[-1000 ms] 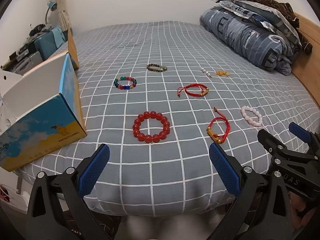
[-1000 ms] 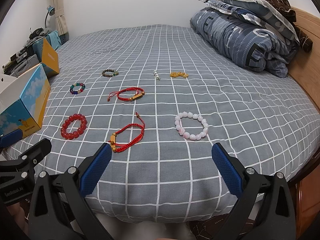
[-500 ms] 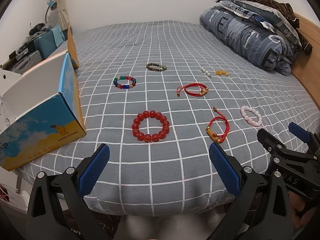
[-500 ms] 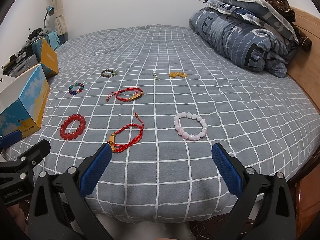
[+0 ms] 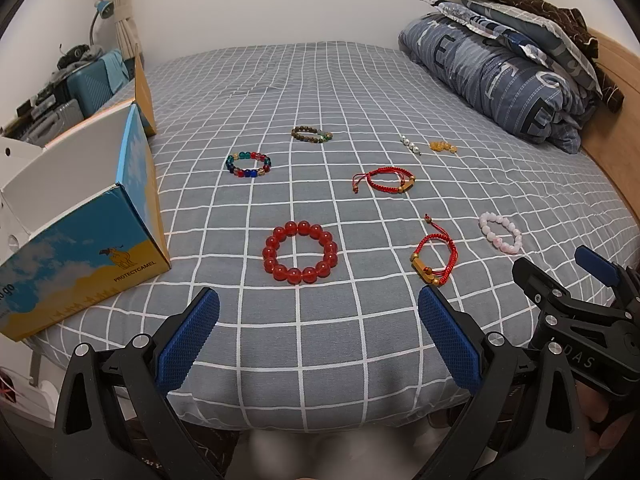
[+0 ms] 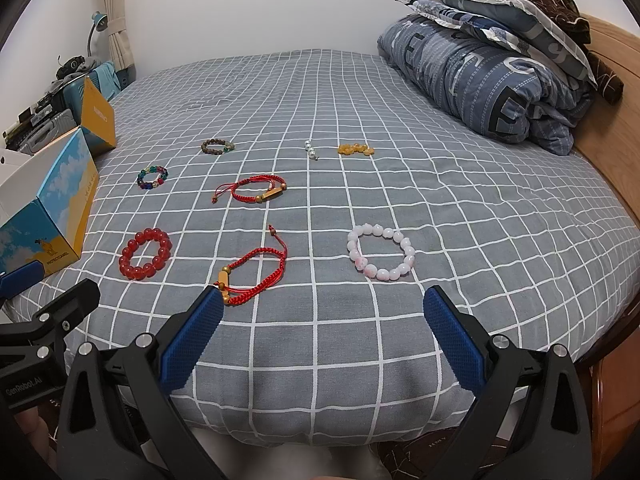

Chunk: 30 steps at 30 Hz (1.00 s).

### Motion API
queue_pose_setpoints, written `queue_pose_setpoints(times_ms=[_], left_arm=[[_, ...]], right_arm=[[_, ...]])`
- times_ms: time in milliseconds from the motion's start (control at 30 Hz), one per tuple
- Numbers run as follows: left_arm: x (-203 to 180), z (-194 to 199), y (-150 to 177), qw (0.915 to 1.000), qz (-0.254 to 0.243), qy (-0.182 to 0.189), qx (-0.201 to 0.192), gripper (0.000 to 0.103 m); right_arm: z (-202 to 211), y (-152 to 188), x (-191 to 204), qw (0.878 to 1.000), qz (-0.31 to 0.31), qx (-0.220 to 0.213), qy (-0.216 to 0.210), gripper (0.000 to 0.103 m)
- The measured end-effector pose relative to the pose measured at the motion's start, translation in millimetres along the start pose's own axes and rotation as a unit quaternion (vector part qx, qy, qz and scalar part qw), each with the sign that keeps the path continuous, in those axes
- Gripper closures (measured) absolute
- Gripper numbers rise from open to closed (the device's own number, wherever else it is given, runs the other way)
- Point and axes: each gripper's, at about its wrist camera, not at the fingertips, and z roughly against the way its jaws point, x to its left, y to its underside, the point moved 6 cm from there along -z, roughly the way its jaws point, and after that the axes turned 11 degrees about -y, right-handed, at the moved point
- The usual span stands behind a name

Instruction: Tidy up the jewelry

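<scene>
Bracelets [image 5: 300,251] lay spaced out mid-frame on bed [image 5: 320,340], ready for picking | box [image 5: 80,248] left | left hand-held gripper [image 5: 318,334], right hand-held gripper [image 6: 322,332] both wide apart, empty

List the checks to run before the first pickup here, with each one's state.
1. Left tongs open and empty: ok.
2. Right tongs open and empty: ok.
3. Nearest pieces lie apart from each other: ok; red bead bracelet, red cord bracelet and pink bead bracelet do not touch.
4. Box top open to take pieces: ok; its contents: cannot tell.
5. Small pieces at the back, pearl strand and amber cluster, graspable: cannot tell, too small.
6. Bedspread flat under the near row: ok.
</scene>
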Motion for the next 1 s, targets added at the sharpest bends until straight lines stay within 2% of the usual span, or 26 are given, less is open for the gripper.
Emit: queue_pose_setpoints(times_ms=[733, 833, 1000], left_arm=[[1, 7, -3, 1.0000, 0.003, 0.004, -0.004, 0.006], [6, 11, -12, 0.9999, 0.010, 0.006, -0.005, 0.006], [14, 19, -44, 0.9998, 0.014, 0.005, -0.015, 0.006]], right_arm=[[2, -3, 1, 1.000, 0.002, -0.002, 0.001, 0.007], [6, -10, 2, 1.000, 0.006, -0.006, 0.000, 0.007], [13, -31, 3, 1.000, 0.006, -0.013, 0.002, 0.007]])
